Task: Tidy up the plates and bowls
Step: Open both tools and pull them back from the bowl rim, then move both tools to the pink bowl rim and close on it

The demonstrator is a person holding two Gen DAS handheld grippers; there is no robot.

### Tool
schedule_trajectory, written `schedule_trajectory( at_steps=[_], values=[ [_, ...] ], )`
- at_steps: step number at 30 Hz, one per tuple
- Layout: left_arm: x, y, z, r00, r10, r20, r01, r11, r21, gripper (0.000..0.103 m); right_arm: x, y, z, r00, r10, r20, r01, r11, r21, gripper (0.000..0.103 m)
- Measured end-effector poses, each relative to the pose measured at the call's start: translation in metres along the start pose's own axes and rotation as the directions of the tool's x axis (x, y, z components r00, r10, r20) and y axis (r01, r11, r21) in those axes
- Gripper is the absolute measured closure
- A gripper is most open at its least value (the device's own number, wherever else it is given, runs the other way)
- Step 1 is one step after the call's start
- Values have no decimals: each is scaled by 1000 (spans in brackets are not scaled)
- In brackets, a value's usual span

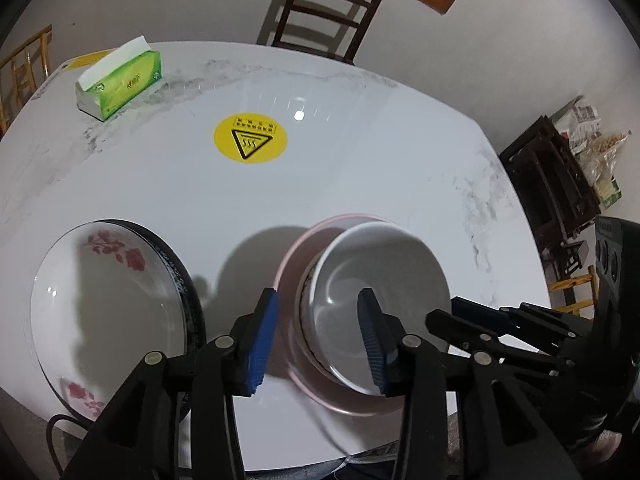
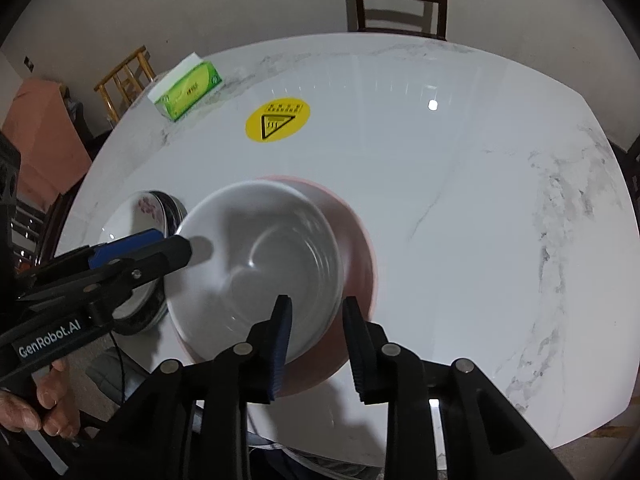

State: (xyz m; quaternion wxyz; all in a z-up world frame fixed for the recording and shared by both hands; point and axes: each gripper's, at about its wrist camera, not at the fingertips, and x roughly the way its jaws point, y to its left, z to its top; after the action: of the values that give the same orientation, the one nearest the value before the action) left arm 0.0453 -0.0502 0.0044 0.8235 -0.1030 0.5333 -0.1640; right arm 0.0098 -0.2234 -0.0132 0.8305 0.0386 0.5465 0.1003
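A white bowl (image 1: 380,300) sits nested in a pink bowl (image 1: 296,264) at the lower centre of the left wrist view, on the white marble desk (image 1: 360,160). To the lower left lies a rose-patterned plate (image 1: 108,300), stacked on a dark-rimmed one.

The left gripper (image 1: 318,332) straddles the near rim of the white bowl, one blue pad outside the pink bowl and one inside the white bowl; its jaws stand wide apart, gripping nothing. In the right wrist view the right gripper (image 2: 316,344) has one pad inside the white bowl's near wall and the other outside it. A gap shows between the pads, so the jaws read as open, not yet clamped, though motion blur on the bowl rim leaves contact unclear.

The step in hand looks like the nesting of the bowls, or a check of the seat. The next move probably calls for one gripper to close on the rim and steady or shift the pair, without tipping the white bowl against the pink wall.

A green tissue box (image 1: 120,80) and a yellow warning sticker (image 1: 251,139) lie in the upper part of the frame, well apart from the dishes.
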Motion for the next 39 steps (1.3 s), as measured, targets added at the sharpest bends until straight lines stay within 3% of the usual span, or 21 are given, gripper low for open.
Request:
schedule_trajectory(
  at_steps=[8, 16, 29, 39],
  values=[
    [-20, 28, 0, 999, 2, 47, 3, 995, -100, 62, -22, -17, -1, 998, 7, 57, -11, 998, 67, 75],
    [-12, 46, -6, 1000, -23, -14, 19, 979, -204, 63, -15, -27, -8, 999, -23, 26, 20, 993, 118, 75],
    [10, 46, -12, 997, 7, -82, -24, 978, -207, 65, 7, -34, -15, 999, -35, -31, 40, 986, 163, 75],
    [27, 43, -17, 992, 3, -126, -28, 980, -196, 79, 21, -31, -12, 997, -31, -69, 41, 988, 152, 75]
  ],
)
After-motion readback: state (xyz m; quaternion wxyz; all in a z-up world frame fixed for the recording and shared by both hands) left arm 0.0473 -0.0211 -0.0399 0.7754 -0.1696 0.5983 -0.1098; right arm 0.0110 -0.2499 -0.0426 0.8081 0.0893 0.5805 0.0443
